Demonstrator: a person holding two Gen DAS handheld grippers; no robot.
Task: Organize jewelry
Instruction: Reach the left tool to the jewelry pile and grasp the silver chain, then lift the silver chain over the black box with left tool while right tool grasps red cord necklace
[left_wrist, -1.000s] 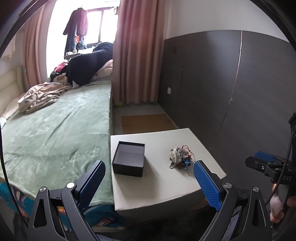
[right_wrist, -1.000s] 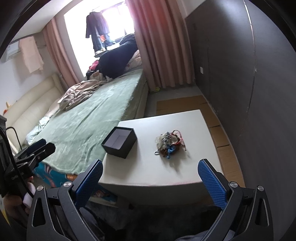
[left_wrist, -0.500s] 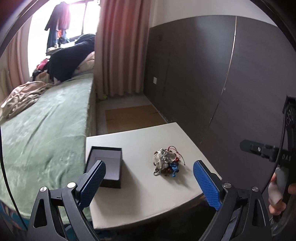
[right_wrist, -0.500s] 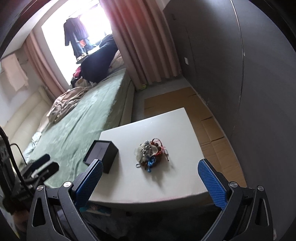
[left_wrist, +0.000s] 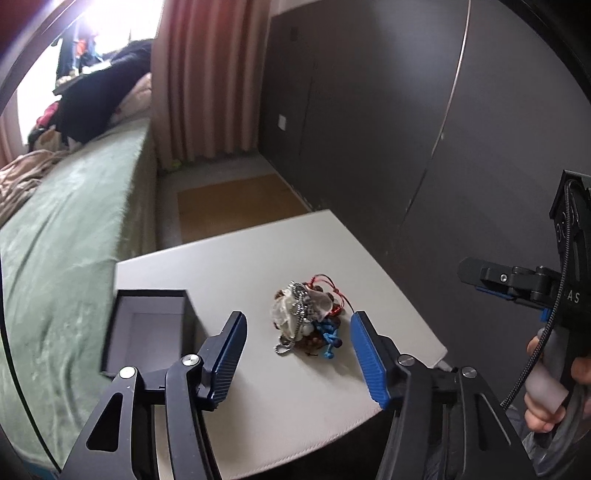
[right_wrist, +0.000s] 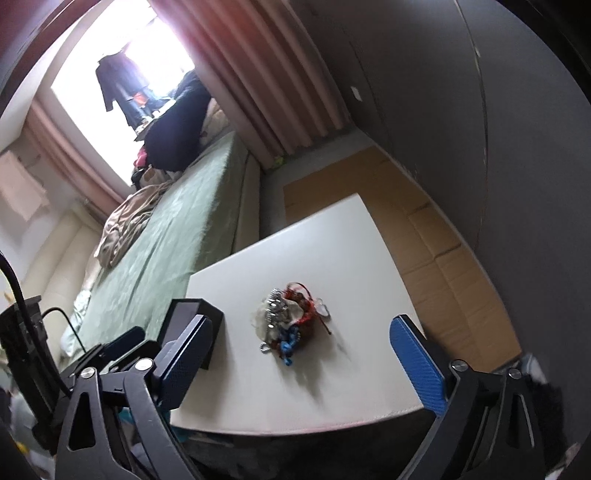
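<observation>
Left wrist view, read from the left: the open black box (left_wrist: 147, 325) sits at the near left corner of the white table (left_wrist: 258, 258), beside the green bed (left_wrist: 66, 240). Right of it lies the jewelry pile (left_wrist: 306, 317), a tangle of chain, beads and red and blue cord, near the table's middle. The left gripper (left_wrist: 299, 354) hangs above and short of the pile; its jaws have just been closing yet stand apart, with nothing between them. The right gripper (right_wrist: 314, 350) is spread wide and empty, off to the right. A good pick likely means singling out one loose strand at the pile's edge, pinching low, and lifting slowly so the tangle does not drag.
</observation>
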